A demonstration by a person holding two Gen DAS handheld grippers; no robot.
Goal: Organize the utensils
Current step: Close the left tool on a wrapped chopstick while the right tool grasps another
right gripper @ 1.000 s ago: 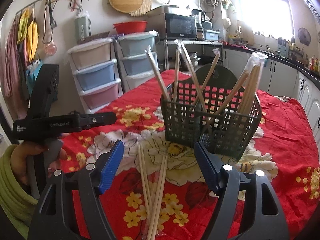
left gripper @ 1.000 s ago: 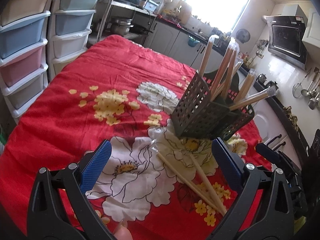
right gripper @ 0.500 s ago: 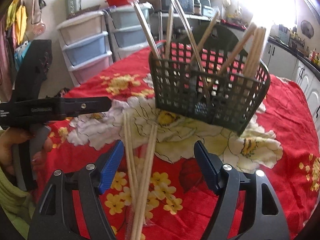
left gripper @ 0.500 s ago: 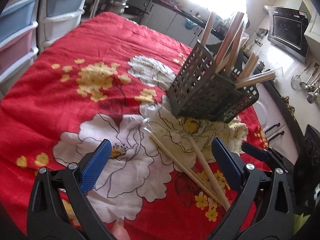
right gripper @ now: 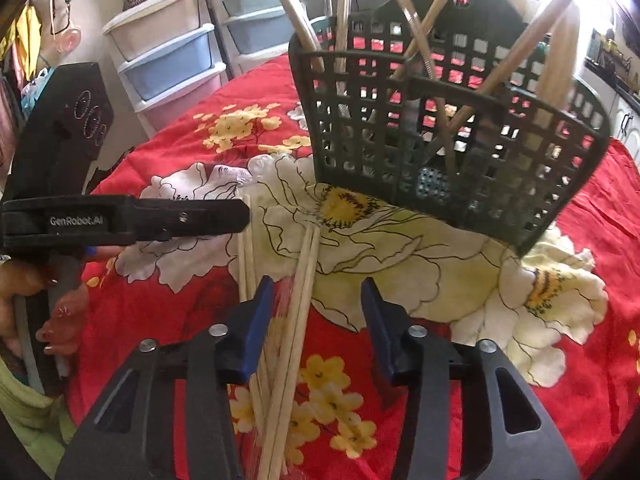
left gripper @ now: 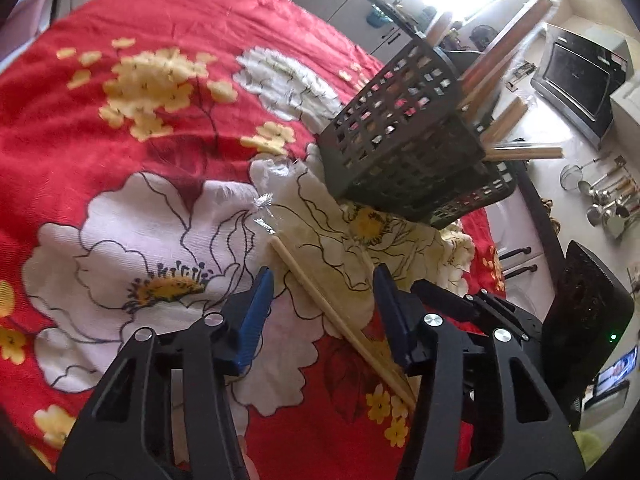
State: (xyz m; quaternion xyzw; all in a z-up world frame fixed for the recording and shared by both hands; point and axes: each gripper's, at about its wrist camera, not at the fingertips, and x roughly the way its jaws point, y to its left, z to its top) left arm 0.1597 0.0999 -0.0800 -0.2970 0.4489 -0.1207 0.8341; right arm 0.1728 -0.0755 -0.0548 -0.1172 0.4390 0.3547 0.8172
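The only readable text is "GenRobot.AI", in pale letters on the black arm of the left gripper (right gripper: 244, 216).

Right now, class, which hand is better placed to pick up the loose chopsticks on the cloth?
Probably right: the chopsticks run between the right gripper fingers. The left gripper straddles only one pair.

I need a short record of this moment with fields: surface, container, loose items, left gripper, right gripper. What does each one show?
surface: red floral cloth covering the table
container: dark mesh basket, several chopsticks standing in it
loose items: chopsticks lying flat on the cloth in front of the basket, some in clear wrapping
left gripper: jaws closing around a chopstick pair, pads not yet touching
right gripper: jaws closing, loose chopsticks between them, not gripped
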